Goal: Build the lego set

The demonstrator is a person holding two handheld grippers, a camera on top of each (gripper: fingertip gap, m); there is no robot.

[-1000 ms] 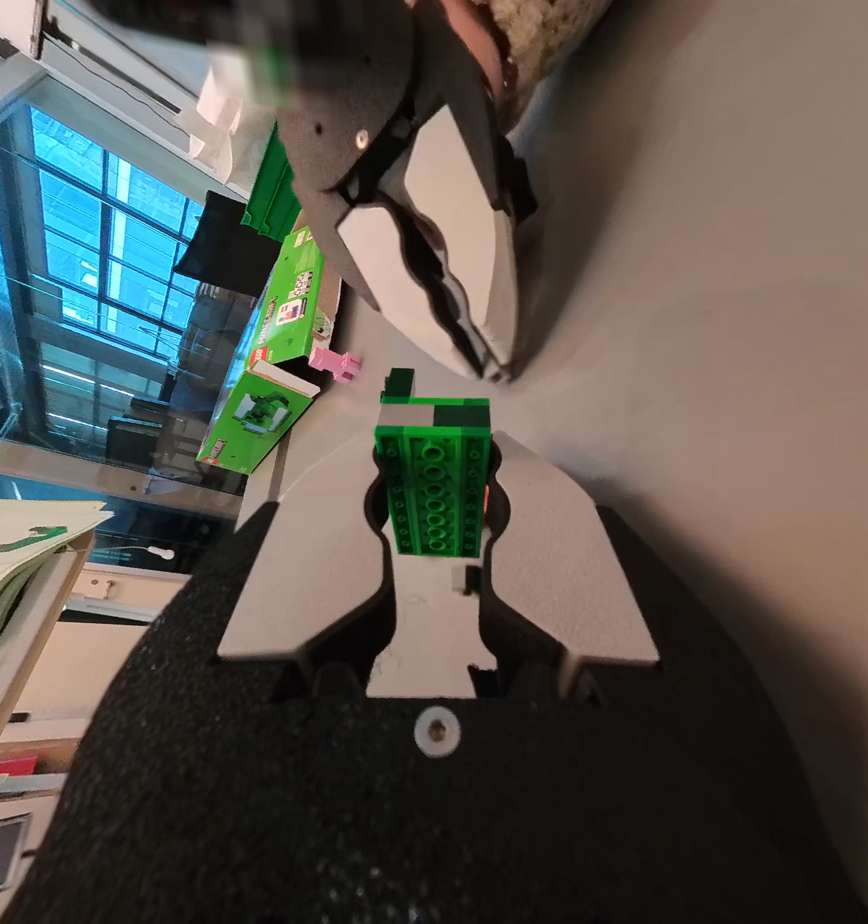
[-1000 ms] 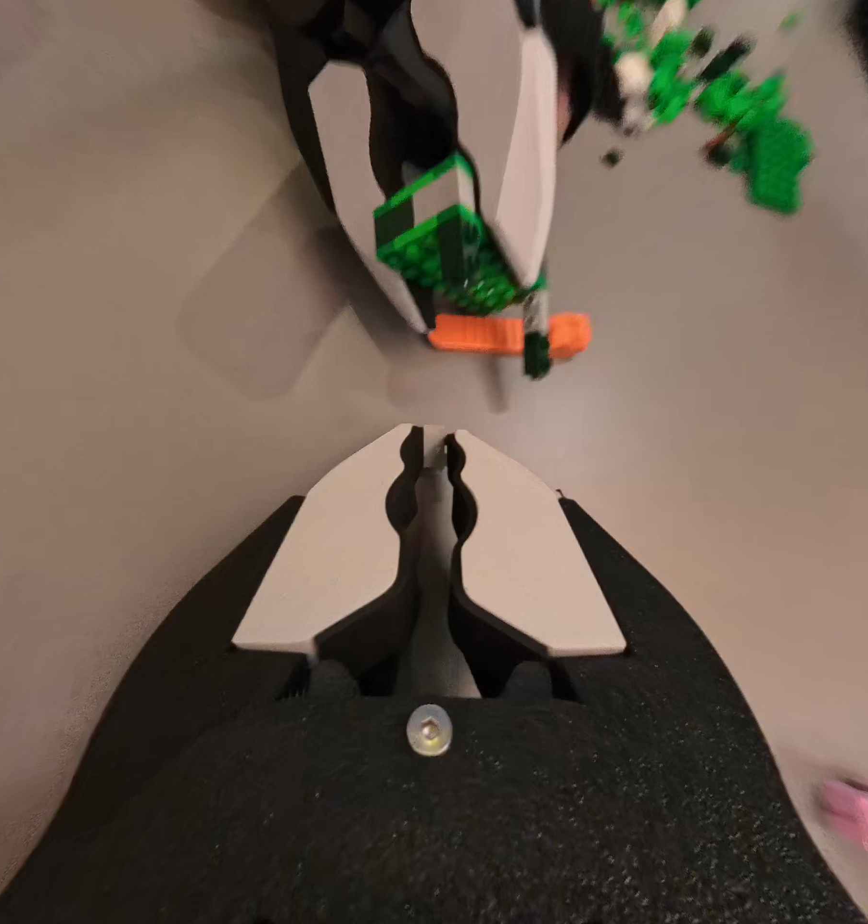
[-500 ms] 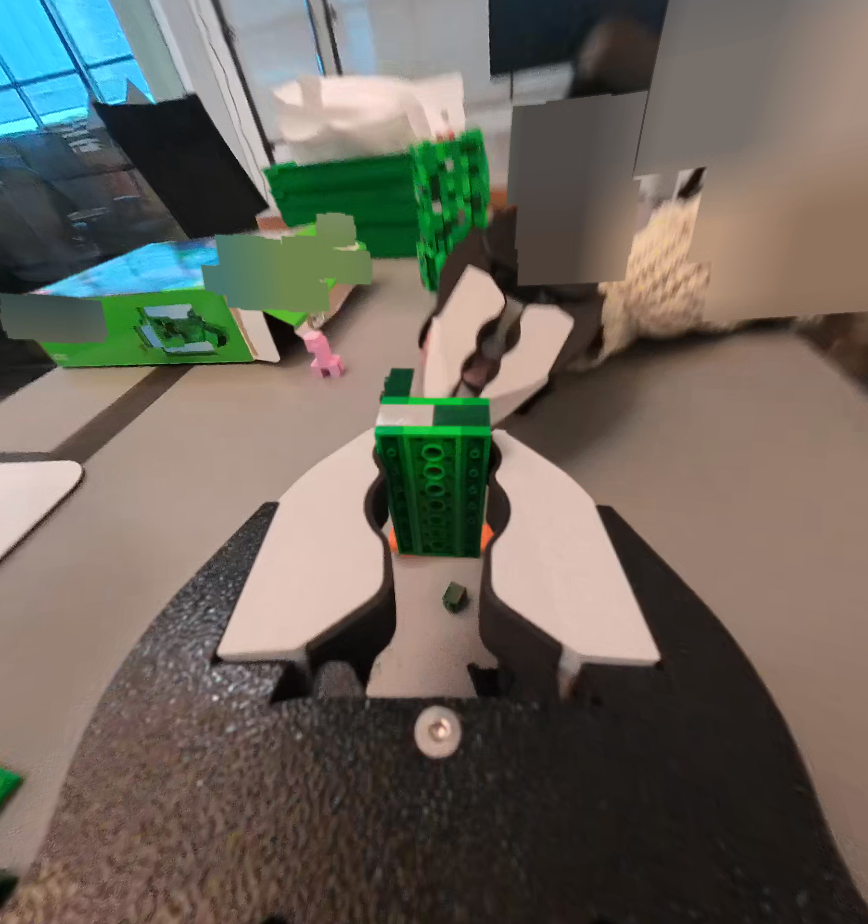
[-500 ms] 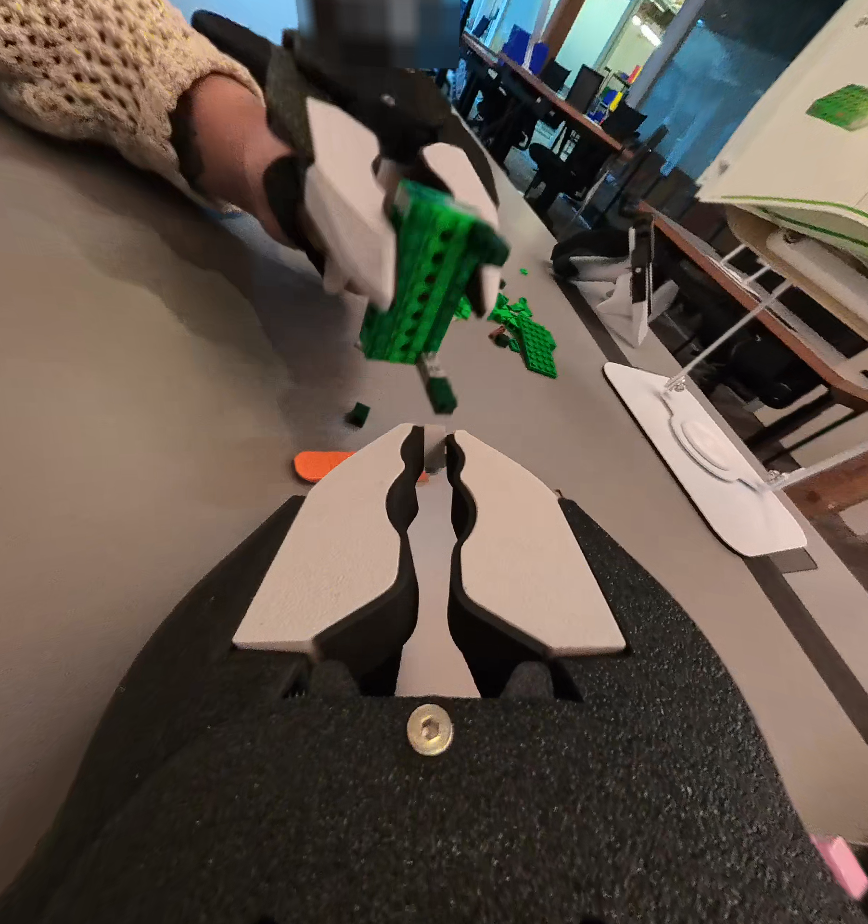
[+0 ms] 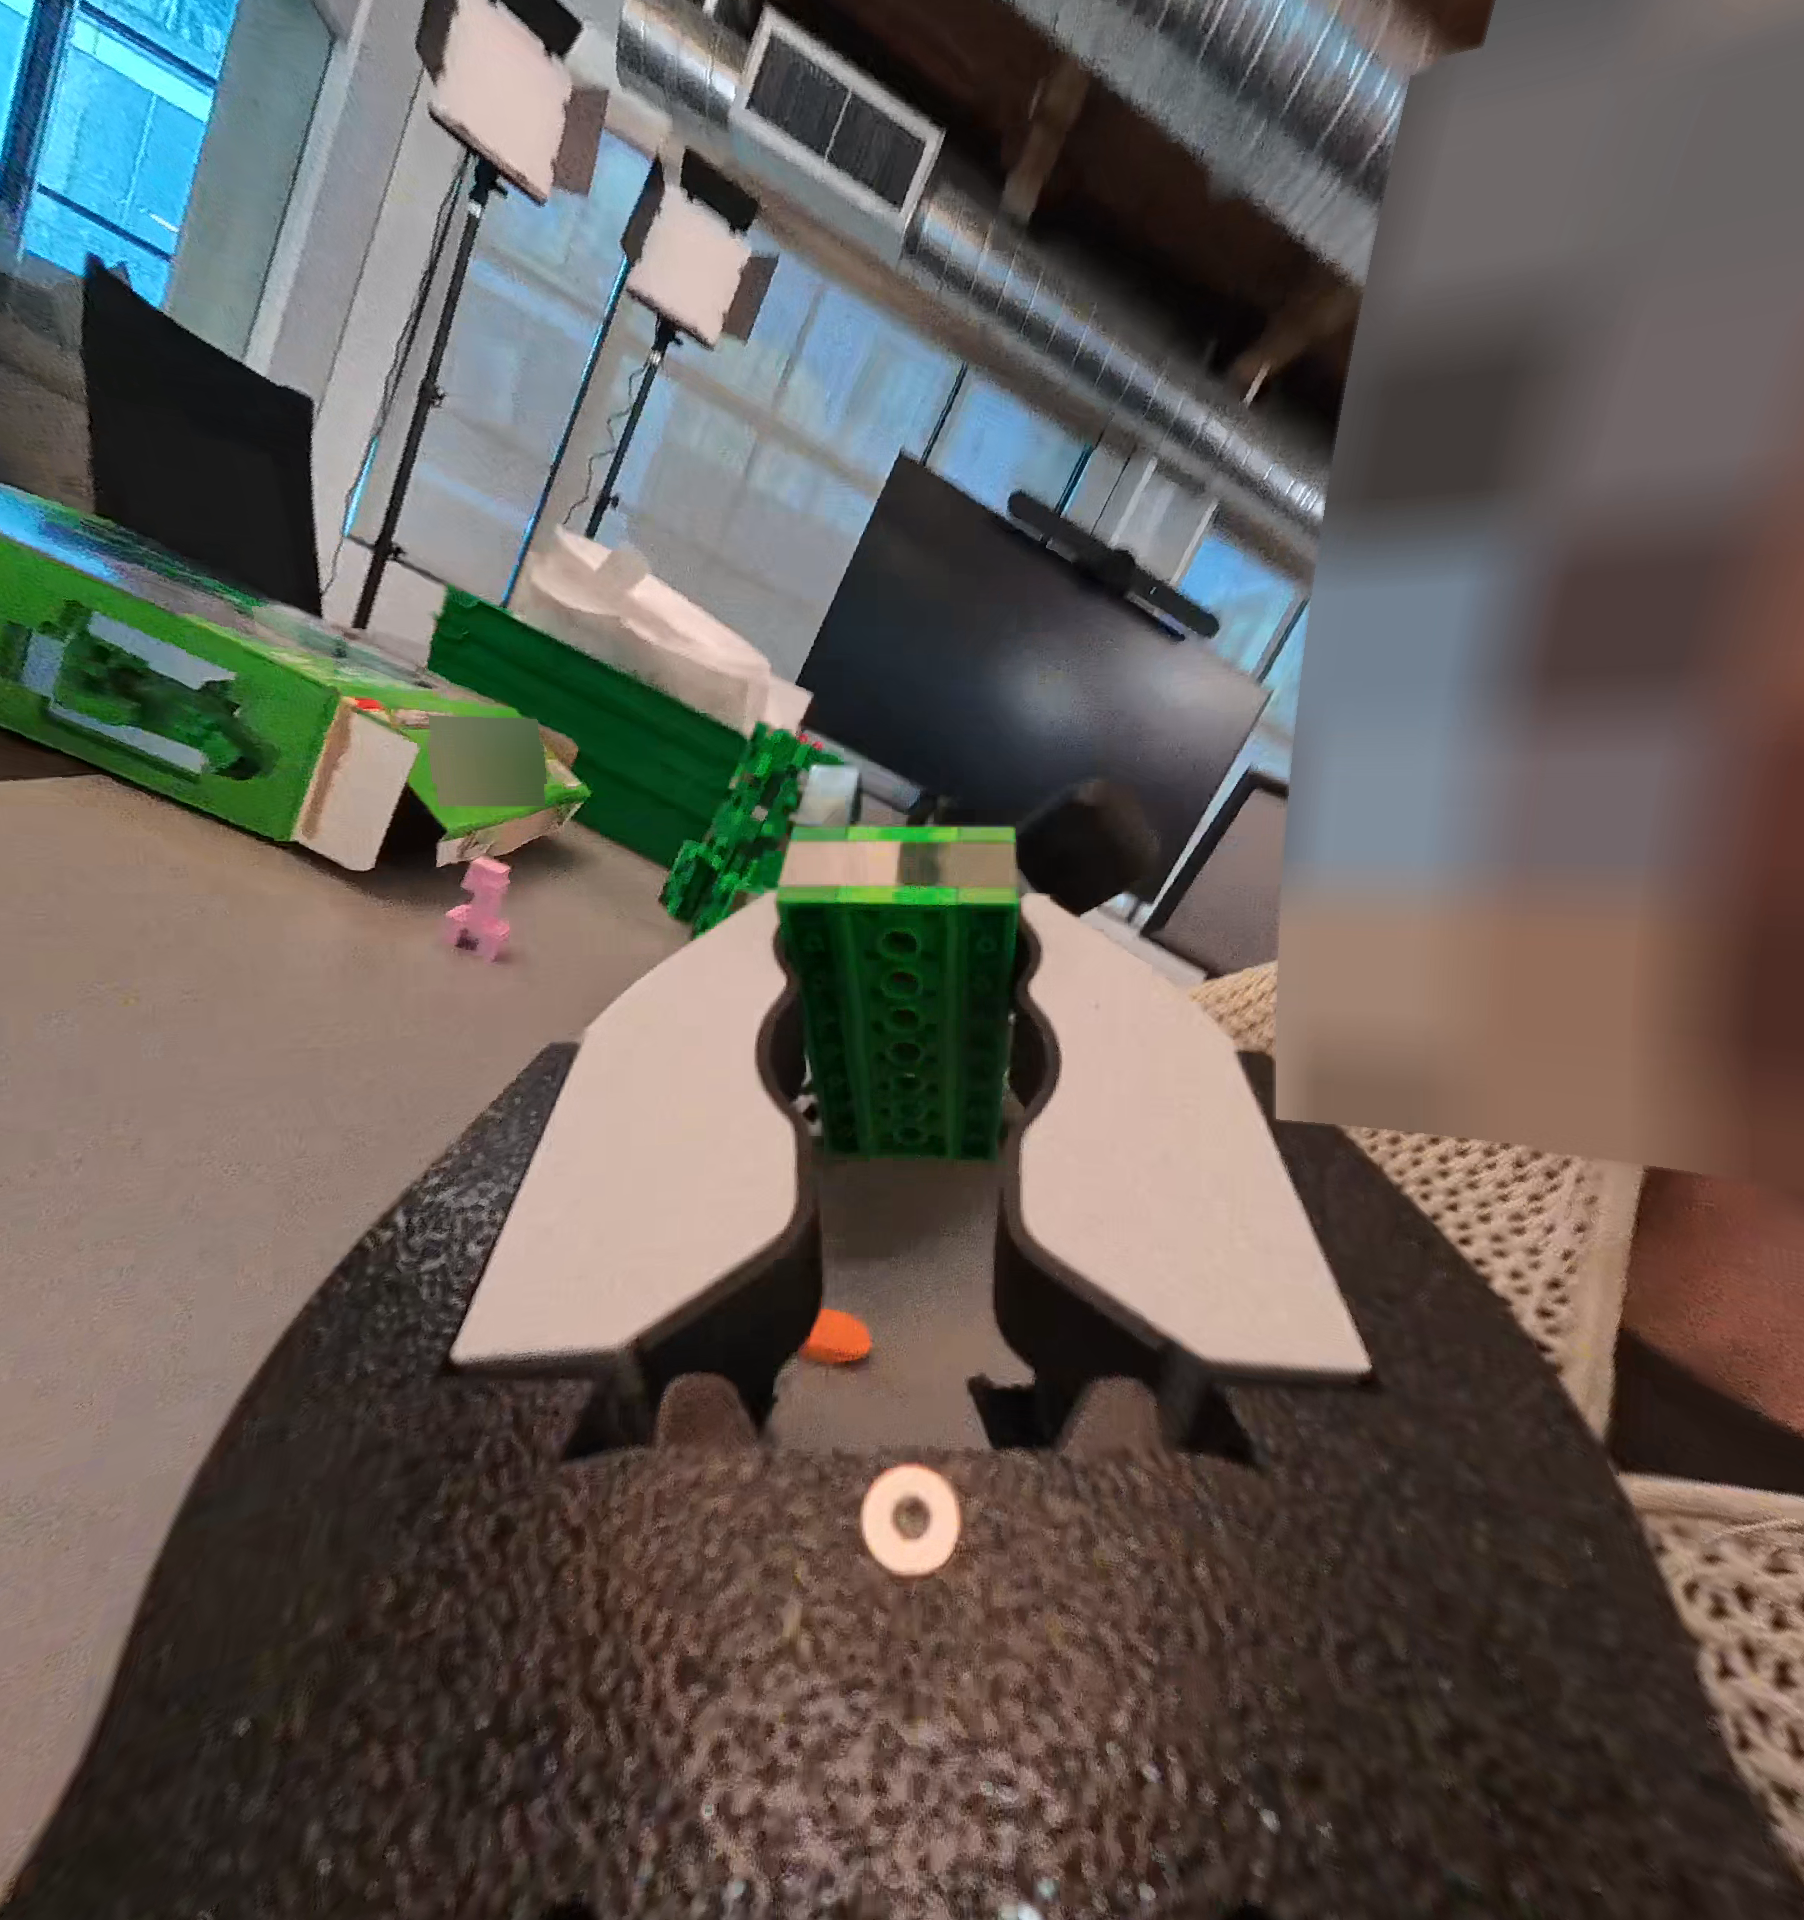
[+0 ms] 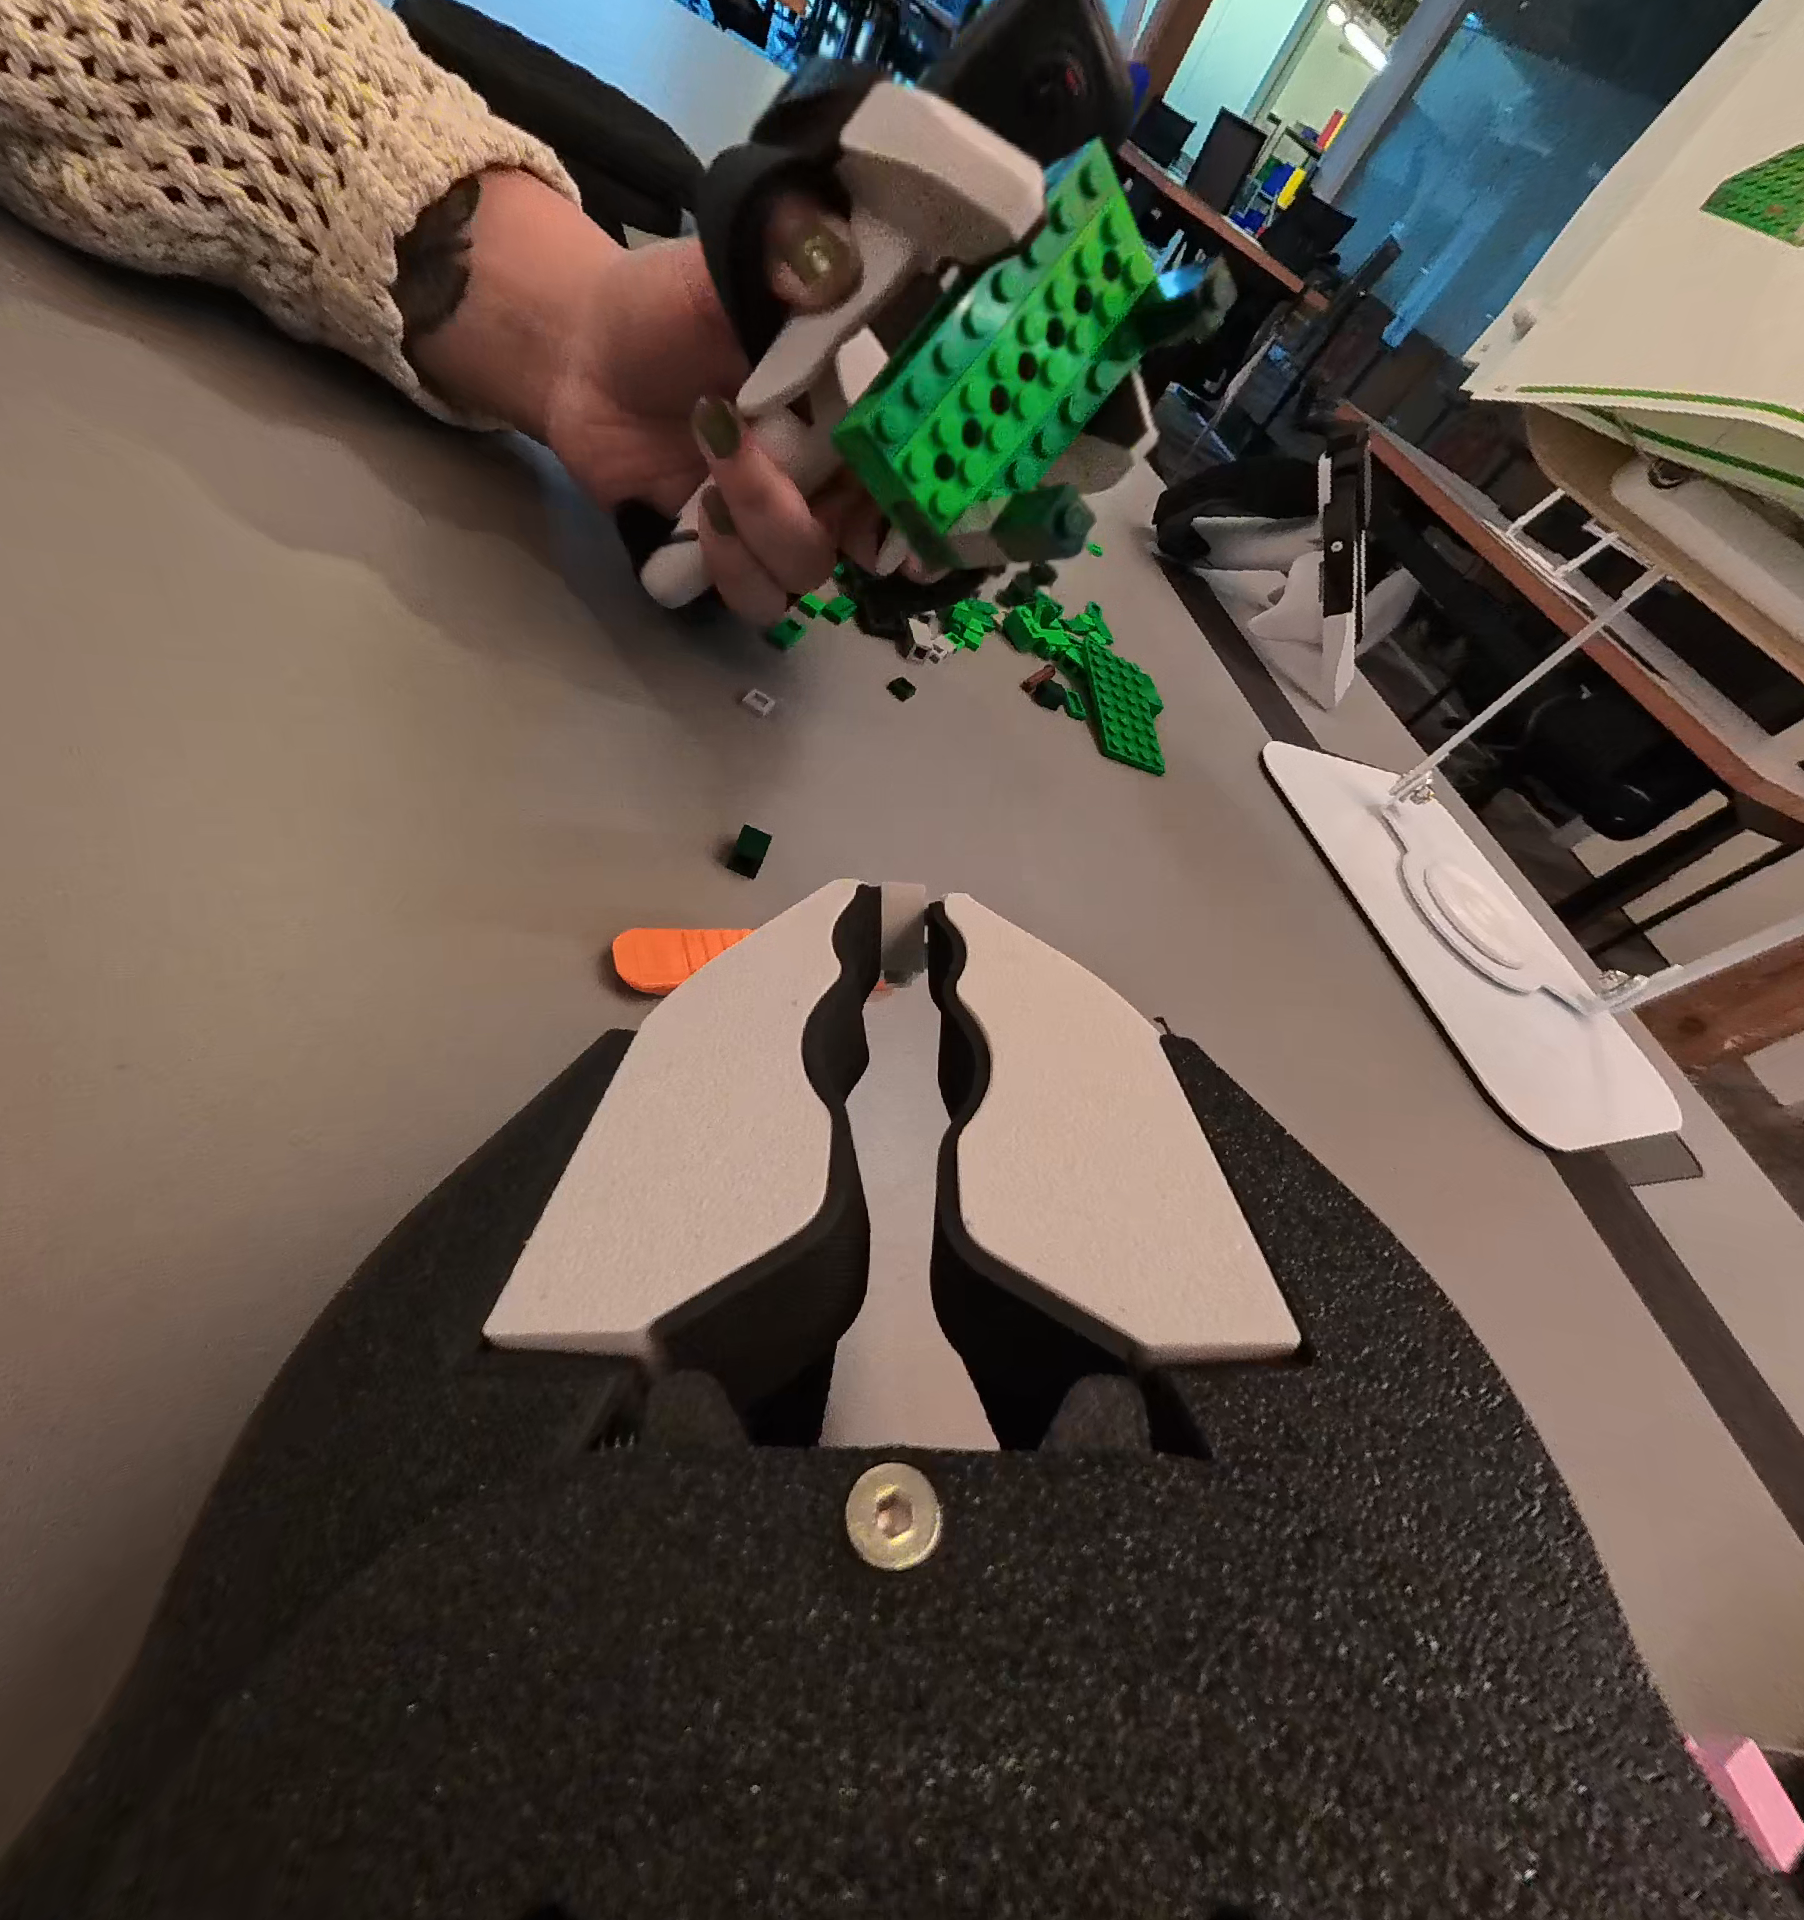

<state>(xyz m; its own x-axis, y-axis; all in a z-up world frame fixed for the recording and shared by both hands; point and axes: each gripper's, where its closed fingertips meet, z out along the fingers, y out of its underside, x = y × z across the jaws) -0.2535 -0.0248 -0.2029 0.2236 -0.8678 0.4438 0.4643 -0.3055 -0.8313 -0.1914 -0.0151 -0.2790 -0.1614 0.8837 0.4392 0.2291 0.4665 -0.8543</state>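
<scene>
My left gripper (image 5: 898, 930) is shut on a bright green Lego assembly (image 5: 903, 1039) with grey and dark green tiles on its far end. In the right wrist view a hand holds this left gripper (image 6: 929, 208) tilted above the grey table (image 6: 254, 831), and the assembly's (image 6: 1002, 364) studded face shows. My right gripper (image 6: 903, 904) is shut on a small grey piece (image 6: 903, 930) just above the table. An orange brick separator (image 6: 669, 956) lies by its left fingertip, and a small dark green brick (image 6: 747, 850) lies just beyond.
A pile of loose green bricks (image 6: 981, 623) and a green plate (image 6: 1121, 707) lie farther back. A white stand base (image 6: 1469, 935) holds an instruction booklet (image 6: 1708, 260) at the right edge. A green box (image 5: 150, 675), a pink figure (image 5: 482, 914) and a green built model (image 5: 742, 842) stand beyond the left gripper. Across from one pair of fingers to the other is roughly 10 cm. The right tips stand about 6 cm off the orange brick separator (image 6: 669, 956).
The left gripper has swung up and tilted with the green assembly, moving away from the right gripper. The right gripper has turned level over the table, still shut on the grey piece.
</scene>
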